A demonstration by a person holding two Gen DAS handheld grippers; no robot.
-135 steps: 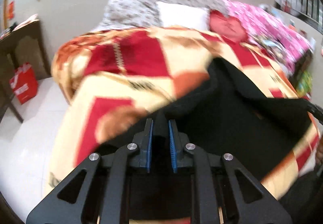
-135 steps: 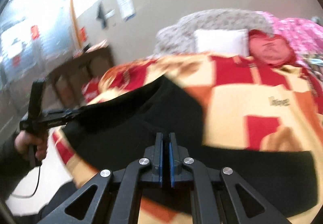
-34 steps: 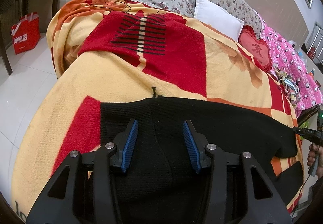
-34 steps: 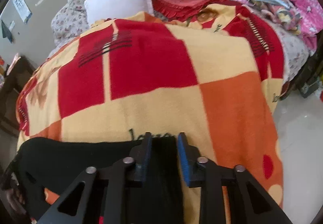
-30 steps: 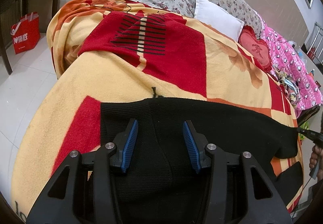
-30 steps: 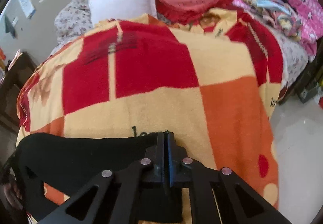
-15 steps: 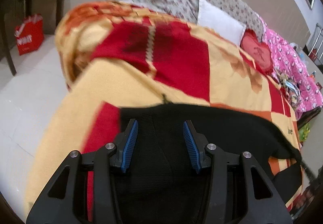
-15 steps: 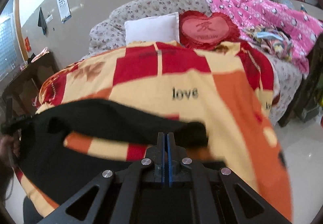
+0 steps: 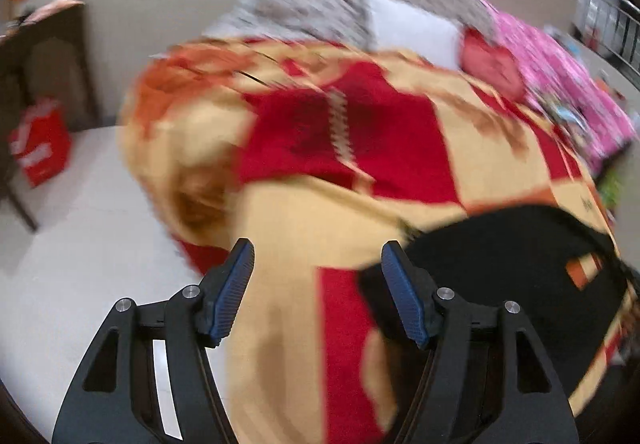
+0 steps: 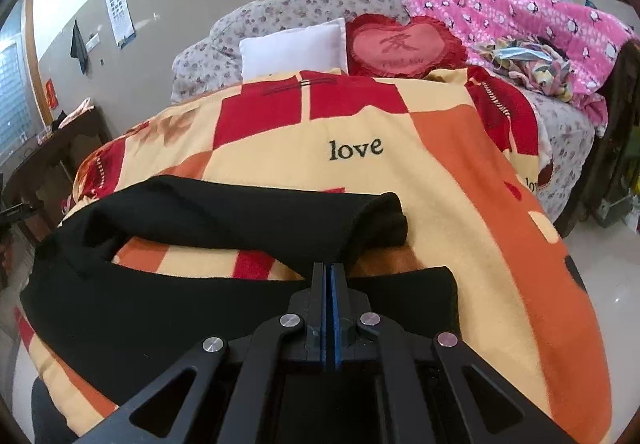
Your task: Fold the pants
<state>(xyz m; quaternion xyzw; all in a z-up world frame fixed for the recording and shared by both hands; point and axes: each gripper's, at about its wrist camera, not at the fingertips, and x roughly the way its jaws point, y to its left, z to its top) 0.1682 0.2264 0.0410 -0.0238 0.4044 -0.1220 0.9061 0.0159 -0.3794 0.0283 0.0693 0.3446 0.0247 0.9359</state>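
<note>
Now right tongs (image 10: pixel 330 276) clamp black pants (image 10: pixel 208 220) on blanket (image 10: pixel 460 180); left tongs (image 9: pixel 318 288) opening, empty.

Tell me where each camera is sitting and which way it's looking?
Left wrist view: rides on the left tool, looking down along its opening, empty blue fingers at the checked blanket; black pants lie off to its right.
Right wrist view: rides on the right tool, aimed up the bed at the white pillow; its fingers pinch the pants' fabric.
Both show blanket, pants, pillow, and heart cushion.
</note>
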